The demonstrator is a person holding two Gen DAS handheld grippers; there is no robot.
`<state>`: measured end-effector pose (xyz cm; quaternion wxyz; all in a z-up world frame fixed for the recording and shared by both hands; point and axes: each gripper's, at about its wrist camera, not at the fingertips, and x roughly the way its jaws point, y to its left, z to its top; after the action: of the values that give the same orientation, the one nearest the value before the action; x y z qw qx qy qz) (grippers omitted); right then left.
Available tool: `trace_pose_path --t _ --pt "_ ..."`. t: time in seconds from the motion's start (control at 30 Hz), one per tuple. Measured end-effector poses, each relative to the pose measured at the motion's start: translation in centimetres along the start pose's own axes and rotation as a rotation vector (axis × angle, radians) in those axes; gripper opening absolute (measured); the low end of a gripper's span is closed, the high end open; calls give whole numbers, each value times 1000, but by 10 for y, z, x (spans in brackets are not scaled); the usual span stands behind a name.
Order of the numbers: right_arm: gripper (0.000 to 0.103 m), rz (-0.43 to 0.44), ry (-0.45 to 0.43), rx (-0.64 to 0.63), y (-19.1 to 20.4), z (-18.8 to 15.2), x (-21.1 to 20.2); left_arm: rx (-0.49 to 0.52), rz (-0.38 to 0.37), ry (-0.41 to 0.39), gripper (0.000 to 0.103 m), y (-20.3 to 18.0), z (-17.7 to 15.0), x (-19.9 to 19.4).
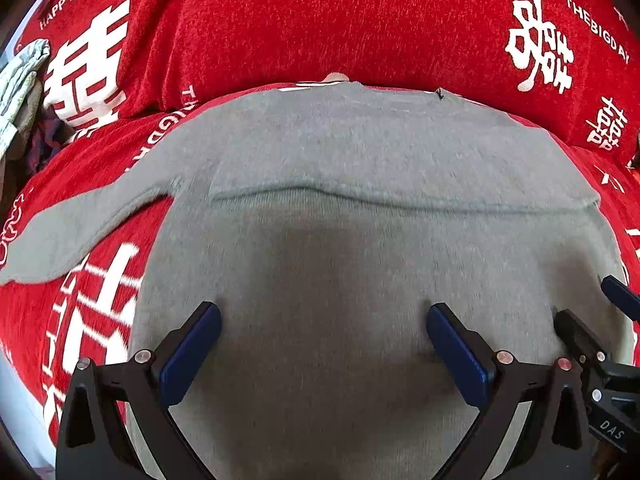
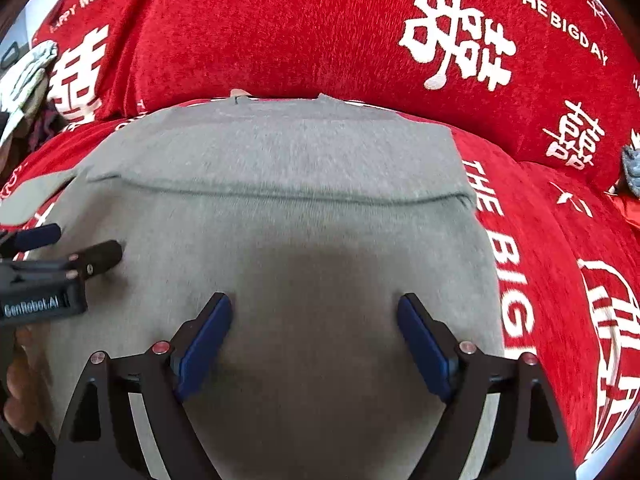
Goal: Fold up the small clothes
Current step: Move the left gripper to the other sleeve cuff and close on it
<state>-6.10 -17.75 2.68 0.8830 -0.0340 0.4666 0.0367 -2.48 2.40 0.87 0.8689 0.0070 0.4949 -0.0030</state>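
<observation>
A grey knit sweater point(image 1: 360, 260) is lying flat across the middle of both views, on a plush red cover point(image 1: 320, 20) printed with white characters. One sleeve point(image 1: 80, 224) is trailing toward the left edge, and a fold edge is crossing the body. The left gripper point(image 1: 323, 332) and right gripper point(image 2: 315, 322) are hovering over it, blue pads wide apart, gripping nothing.

A sofa under a red cover point(image 1: 320, 20) with white lettering fills the background.

One grey sweater point(image 1: 360, 152), one red cover point(image 1: 320, 20), two grippers.
</observation>
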Motion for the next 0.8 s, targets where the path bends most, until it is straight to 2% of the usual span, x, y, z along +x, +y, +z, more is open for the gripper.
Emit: trace_pose_path --t 0.17,0.27,0.37,0.47,0.53,0.63,0.7,0.8 --pt "87 -11 -24 3 3 -13 -11 -1 -20 6 103 4 -18 -14" --pt "87 -1 18 9 3 -7 -14 -52 -40 0 103 24 -21 -29" --pt "87 56 -6 94 -5 -2 -17 -156 23 -56 103 68 -15 -43" --pt "87 46 15 85 0 2 -11 -339 102 -83 103 136 -10 -45" --pt "87 32 23 54 7 2 -8 -484 157 -73 103 189 -12 -39" --pt "88 32 25 20 17 3 -7 -646 232 -69 103 253 -22 -31" --pt "88 30 27 2 22 3 -6 -726 301 -69 103 291 -29 -24" --pt "88 28 28 -19 30 6 -3 -817 323 -15 103 328 -34 -2"
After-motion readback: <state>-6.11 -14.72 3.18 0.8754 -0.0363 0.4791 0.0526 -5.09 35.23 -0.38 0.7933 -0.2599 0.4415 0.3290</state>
